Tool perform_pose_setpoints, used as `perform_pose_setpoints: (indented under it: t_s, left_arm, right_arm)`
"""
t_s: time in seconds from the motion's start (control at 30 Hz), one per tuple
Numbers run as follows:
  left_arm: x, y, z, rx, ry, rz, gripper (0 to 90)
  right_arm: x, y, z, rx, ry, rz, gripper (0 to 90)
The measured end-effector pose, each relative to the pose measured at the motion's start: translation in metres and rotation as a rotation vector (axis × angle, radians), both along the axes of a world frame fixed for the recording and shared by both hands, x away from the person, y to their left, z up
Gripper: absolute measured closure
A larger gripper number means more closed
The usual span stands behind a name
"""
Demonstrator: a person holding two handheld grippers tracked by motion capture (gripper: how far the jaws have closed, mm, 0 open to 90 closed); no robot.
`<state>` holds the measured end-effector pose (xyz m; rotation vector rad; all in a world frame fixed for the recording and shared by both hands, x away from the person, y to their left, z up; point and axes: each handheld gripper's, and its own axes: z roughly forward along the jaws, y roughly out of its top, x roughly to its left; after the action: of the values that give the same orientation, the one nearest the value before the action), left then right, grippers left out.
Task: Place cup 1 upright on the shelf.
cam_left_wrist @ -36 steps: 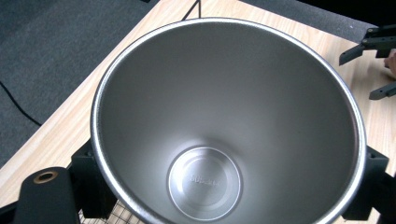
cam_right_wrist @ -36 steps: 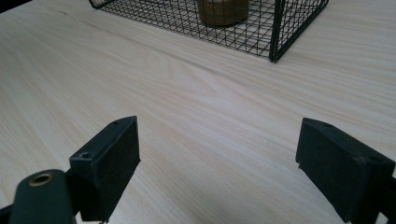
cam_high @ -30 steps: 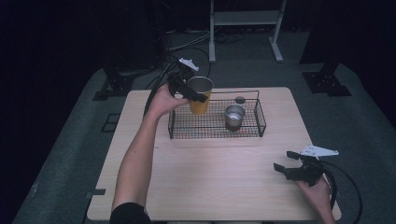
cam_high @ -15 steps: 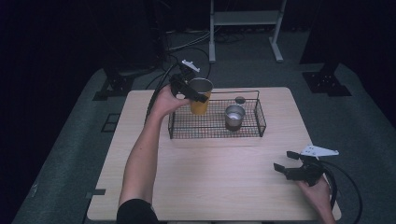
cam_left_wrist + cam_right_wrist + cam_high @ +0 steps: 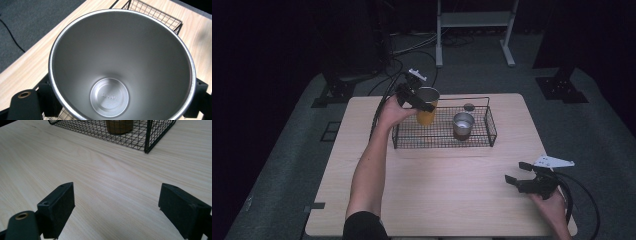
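We are lowering a yellow metal cup (image 5: 426, 109) into the black wire basket (image 5: 490, 131), and the basket is the landmark for everything here. The left gripper (image 5: 421, 103) has its jaws clamped across the cup's body just under the rim, one jaw on either side, and carries the cup upright over the basket's left end, its base apparently close to the mesh floor, though we cannot tell whether it touches. In the left gripper view we look straight down into the cup's (image 5: 122, 67) bare steel interior, with the basket mesh showing past its rim. A second, shorter steel cup (image 5: 463, 125) already stands toward the basket's right half, apart from the one we carry, and a small dark round thing (image 5: 469, 107) lies on the table just behind the basket's rear wire. To do this step well, we judge that we should keep the cup vertical, descend straight so its base clears the basket's left and rear wires, let the base settle flat on the mesh, and only then open the jaws. The right gripper (image 5: 518, 175) rests well in front of the basket's right corner, over bare tabletop (image 5: 442, 200), its jaws parted with nothing between them.
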<state>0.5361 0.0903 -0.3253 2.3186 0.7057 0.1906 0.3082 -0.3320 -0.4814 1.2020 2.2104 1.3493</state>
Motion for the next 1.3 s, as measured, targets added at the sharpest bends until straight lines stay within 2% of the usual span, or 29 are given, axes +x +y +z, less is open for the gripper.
perform_pose_setpoints:
  t_s: [0.27,0.63,1.03,1.3]
  left_arm:
    - [0.003,0.008,-0.020,-0.005,0.024,0.040,14.0]
    - [0.005,0.008,-0.031,0.004,0.031,0.063,13.9]
    - [0.010,-0.003,-0.049,0.042,0.057,0.071,13.9]
    - [0.010,-0.001,-0.063,0.057,0.079,0.085,13.9]
  right_arm:
    - [0.001,0.002,-0.001,-0.001,0.000,0.005,12.6]
    - [0.001,0.004,-0.001,-0.006,0.004,0.010,12.6]
    - [0.001,0.002,-0.001,-0.006,0.004,0.007,12.6]
    - [0.001,0.002,-0.002,-0.008,0.004,0.009,12.6]
